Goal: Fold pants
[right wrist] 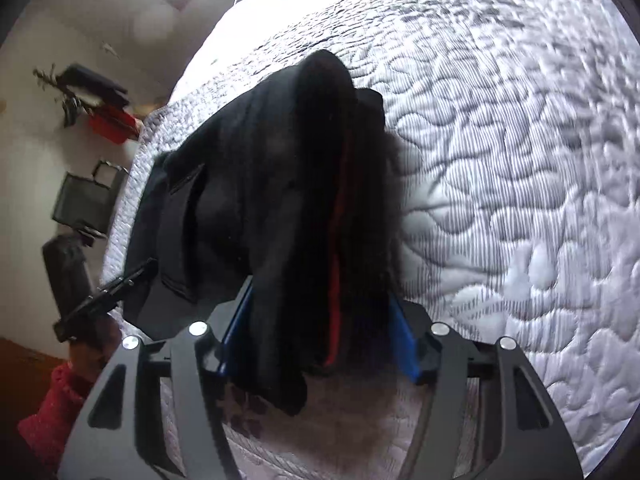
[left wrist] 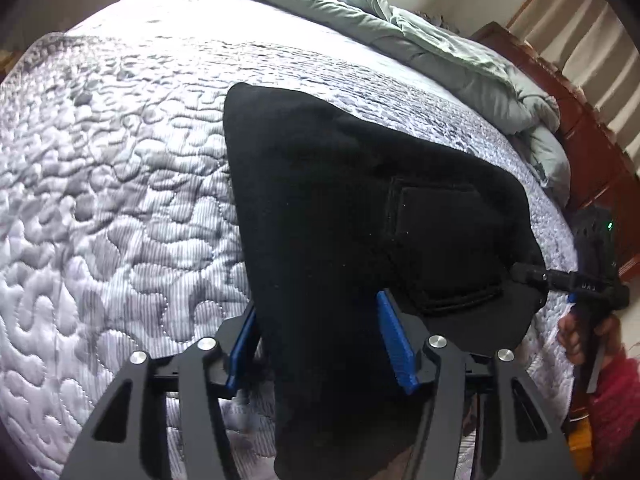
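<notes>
Black pants held between both grippers above a quilted bed.

In the left wrist view, the left gripper (left wrist: 320, 340) is seen with its blue pads (left wrist: 394, 340) set apart and a thick fold of the pants (left wrist: 340, 200) filling the gap between them, so the jaws are pinching the cloth; a loose end hangs down below the fingers. Beyond the jaws, the pants are spread over the quilt (left wrist: 120, 160), a pocket facing up. At the far right edge of the cloth, the right gripper (left wrist: 560, 276) is seen clamped on it. In the right wrist view, the same bunched cloth, with a red strip (right wrist: 338, 260) showing in it, is gripped between the blue pads (right wrist: 404, 344). A grey duvet (left wrist: 440, 48) lies at the far side of the bed.
</notes>
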A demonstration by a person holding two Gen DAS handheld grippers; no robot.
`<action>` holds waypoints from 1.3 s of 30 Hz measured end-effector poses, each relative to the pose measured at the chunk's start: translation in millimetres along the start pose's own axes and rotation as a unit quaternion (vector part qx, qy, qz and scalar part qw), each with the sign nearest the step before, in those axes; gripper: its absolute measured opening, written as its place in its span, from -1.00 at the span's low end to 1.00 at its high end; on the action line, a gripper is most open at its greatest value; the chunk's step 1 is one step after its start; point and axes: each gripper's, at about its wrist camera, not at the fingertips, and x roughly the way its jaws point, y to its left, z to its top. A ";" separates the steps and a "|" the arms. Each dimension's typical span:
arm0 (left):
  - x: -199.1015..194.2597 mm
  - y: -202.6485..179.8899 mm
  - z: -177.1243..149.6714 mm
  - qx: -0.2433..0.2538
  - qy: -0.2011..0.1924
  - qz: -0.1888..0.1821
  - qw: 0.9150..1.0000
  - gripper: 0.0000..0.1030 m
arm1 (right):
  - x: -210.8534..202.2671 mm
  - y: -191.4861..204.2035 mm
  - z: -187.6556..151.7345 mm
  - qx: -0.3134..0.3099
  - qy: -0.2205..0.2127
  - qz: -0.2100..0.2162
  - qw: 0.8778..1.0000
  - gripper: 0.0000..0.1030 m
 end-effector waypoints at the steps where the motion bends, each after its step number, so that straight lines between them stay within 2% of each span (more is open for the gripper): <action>1: -3.4 -0.6 -0.1 0.001 -0.001 0.004 1.000 0.14 | -2.9 0.2 -0.2 0.003 -0.002 -0.002 1.000 0.17; 4: -24.5 -13.4 0.7 0.010 -0.009 0.050 0.999 0.13 | -26.1 10.4 -5.4 0.001 -0.023 -0.030 0.999 0.16; 7: -47.3 -29.3 -5.3 0.009 -0.022 0.094 0.995 0.14 | -57.8 31.9 -15.2 -0.019 -0.058 -0.077 0.995 0.03; 10: -65.3 -42.4 -15.2 -0.004 -0.041 0.130 0.991 0.14 | -74.9 57.1 -24.2 -0.040 -0.071 -0.072 0.994 0.03; 13: -72.7 -58.7 -18.5 -0.007 -0.058 0.121 0.991 0.14 | -70.5 75.2 -26.0 -0.053 -0.057 -0.069 0.995 -0.02; 15: -63.4 -70.1 -17.4 0.014 -0.045 0.130 0.990 0.15 | -56.1 80.4 -25.1 -0.062 -0.040 -0.087 0.994 -0.04; 18: -43.1 -69.7 -18.5 0.028 -0.011 0.143 0.989 0.15 | -33.4 66.3 -24.6 -0.022 -0.014 -0.086 0.996 -0.09; 20: -29.5 -67.4 -20.0 0.042 0.014 0.152 0.987 0.17 | -27.0 56.3 -25.8 -0.001 -0.008 -0.081 0.997 -0.17; 22: -23.0 -65.6 -22.4 0.049 0.019 0.154 0.987 0.21 | -20.0 49.2 -25.4 0.005 -0.002 -0.087 0.996 -0.30; 28: -27.9 -63.6 -23.4 0.035 0.011 0.153 0.988 0.32 | -24.5 61.0 -28.8 -0.005 -0.008 -0.099 0.995 -0.31; 29: -31.4 -65.1 -25.0 0.033 0.009 0.158 0.987 0.42 | -30.1 66.3 -31.3 -0.010 -0.015 -0.104 0.994 -0.22; 30: -36.6 -65.5 -26.8 0.028 0.007 0.163 0.986 0.45 | -36.2 72.9 -34.6 -0.015 -0.022 -0.118 0.993 -0.03; 34: -60.4 -68.2 -34.4 0.017 -0.020 0.183 0.983 0.81 | -59.2 87.6 -48.1 -0.042 -0.053 -0.156 0.985 0.19; 36: -70.1 -71.2 -38.3 0.023 -0.027 0.189 0.981 0.87 | -66.7 93.8 -57.0 -0.046 -0.057 -0.174 0.982 0.47; 39: -80.6 -74.0 -43.3 0.020 -0.018 0.194 0.981 0.90 | -73.6 98.0 -68.9 -0.052 -0.069 -0.188 0.978 0.70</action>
